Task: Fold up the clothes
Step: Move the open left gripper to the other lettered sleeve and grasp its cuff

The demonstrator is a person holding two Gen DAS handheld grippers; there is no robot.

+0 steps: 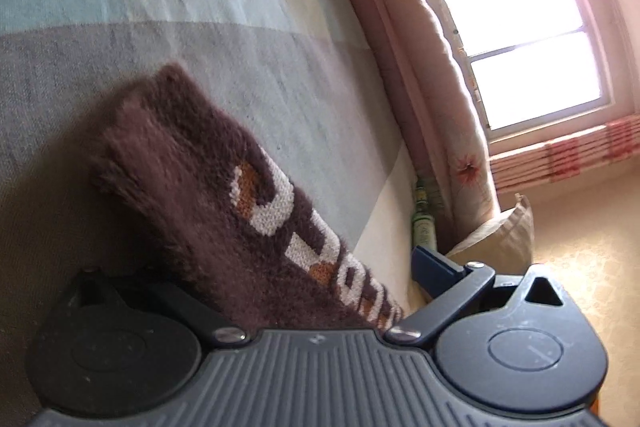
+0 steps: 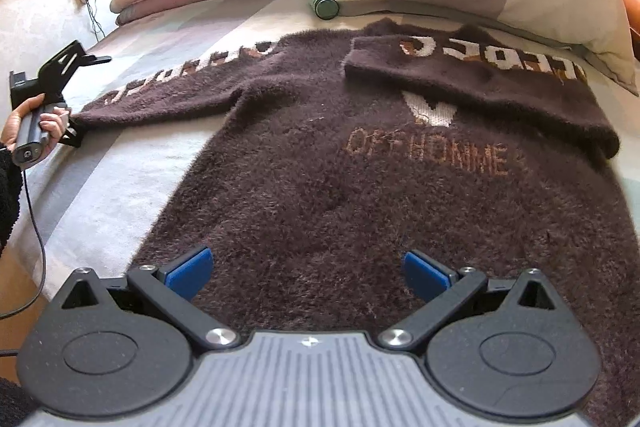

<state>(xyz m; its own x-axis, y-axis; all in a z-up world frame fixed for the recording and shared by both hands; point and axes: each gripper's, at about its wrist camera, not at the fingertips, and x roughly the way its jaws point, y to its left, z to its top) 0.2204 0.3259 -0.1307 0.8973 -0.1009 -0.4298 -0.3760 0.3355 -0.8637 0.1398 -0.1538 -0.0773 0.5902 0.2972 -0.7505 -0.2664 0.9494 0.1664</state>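
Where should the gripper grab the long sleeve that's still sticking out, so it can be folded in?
Best at the cuff end of the left sleeve, coming from the bed's outer side, where the left gripper already sits. The sleeve lies flat and stretched out, so its free tip probably lifts easiest and swings over the sweater body like the other sleeve.

Daylight floods in through the window [image 1: 524, 43], blown out to pure white at 2 o'clock in the left view, with a pink haze around it. The sweater [image 1: 224, 211] nearby looks soft and slightly blurred. The right view is evenly bright with soft shadows. Both views bend strongly toward their dark corners.
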